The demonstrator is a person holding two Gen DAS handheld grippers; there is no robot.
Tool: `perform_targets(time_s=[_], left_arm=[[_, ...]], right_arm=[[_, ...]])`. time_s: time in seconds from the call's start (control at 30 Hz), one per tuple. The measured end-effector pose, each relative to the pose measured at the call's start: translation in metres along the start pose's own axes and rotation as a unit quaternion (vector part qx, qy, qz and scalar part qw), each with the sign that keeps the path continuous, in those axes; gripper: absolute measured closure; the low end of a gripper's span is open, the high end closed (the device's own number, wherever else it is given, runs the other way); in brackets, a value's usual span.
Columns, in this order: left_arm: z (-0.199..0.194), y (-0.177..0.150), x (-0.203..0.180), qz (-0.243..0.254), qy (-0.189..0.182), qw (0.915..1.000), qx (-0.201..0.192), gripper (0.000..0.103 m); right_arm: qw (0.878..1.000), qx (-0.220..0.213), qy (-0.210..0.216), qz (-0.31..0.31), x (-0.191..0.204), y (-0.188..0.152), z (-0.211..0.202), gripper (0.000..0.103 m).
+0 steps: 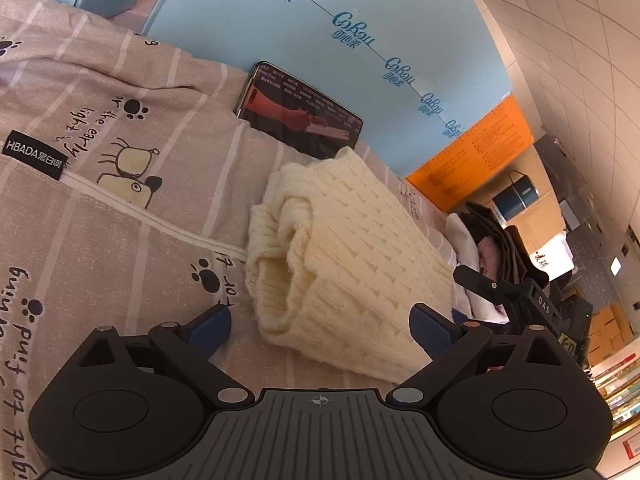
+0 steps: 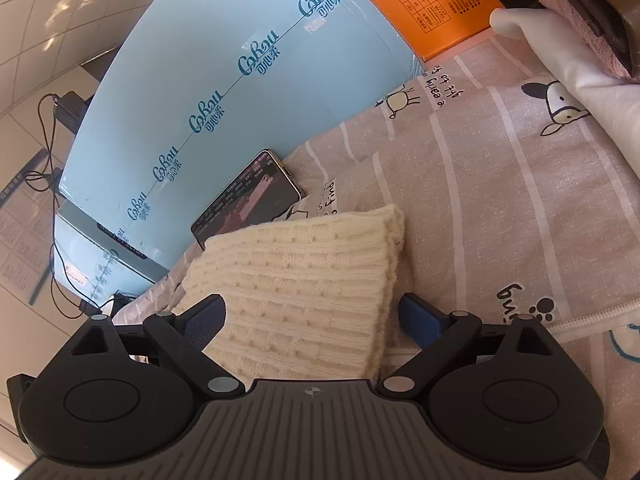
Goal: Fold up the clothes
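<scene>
Bedspread [image 1: 120, 240] | folded sweater [image 1: 340, 264] | cuffs only in left view

The sweater [image 1: 344, 264] is cream with a cable-knit pattern. Under the sweater, the bedsheet [image 1: 120, 248] is greyish-pink with white stripes, black paw prints and cartoon dogs. Behind the sweater, the box [image 2: 224, 80] is pale blue with teal logos; beside it, an orange box [image 1: 476, 156].

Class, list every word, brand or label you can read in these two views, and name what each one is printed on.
"CoRou", repeated: the light blue box.
"HBADA": black tag on the bedcover.
"the early", "to find": bedcover print, partly cut off.
"DAS": the black device at right.
Phone screen and orange box: too small to read.
</scene>
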State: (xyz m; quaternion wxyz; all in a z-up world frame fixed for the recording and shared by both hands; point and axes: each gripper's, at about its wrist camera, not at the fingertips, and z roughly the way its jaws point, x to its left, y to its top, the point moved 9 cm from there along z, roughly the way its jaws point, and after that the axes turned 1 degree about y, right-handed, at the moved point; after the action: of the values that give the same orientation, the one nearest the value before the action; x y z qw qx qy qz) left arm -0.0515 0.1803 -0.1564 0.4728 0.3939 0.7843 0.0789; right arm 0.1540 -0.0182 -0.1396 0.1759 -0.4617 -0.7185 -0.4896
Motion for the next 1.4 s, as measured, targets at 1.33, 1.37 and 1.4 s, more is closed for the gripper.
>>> perform_targets(time_s=[1.33, 1.37, 1.4], left_arm=[[0.003, 0.012, -0.022, 0.076, -0.055, 0.9851, -0.144, 0.072], [-0.002, 0.013, -0.024, 0.078, -0.056, 0.9840, -0.150, 0.072], [-0.006, 0.014, -0.025, 0.081, -0.058, 0.9828, -0.156, 0.072]], right_arm=[[0.978, -0.049, 0.191, -0.062, 0.071, -0.011, -0.029, 0.079], [0.978, -0.054, 0.193, -0.061, 0.074, -0.010, -0.031, 0.080], [0.978, -0.057, 0.194, -0.058, 0.077, -0.009, -0.033, 0.080]])
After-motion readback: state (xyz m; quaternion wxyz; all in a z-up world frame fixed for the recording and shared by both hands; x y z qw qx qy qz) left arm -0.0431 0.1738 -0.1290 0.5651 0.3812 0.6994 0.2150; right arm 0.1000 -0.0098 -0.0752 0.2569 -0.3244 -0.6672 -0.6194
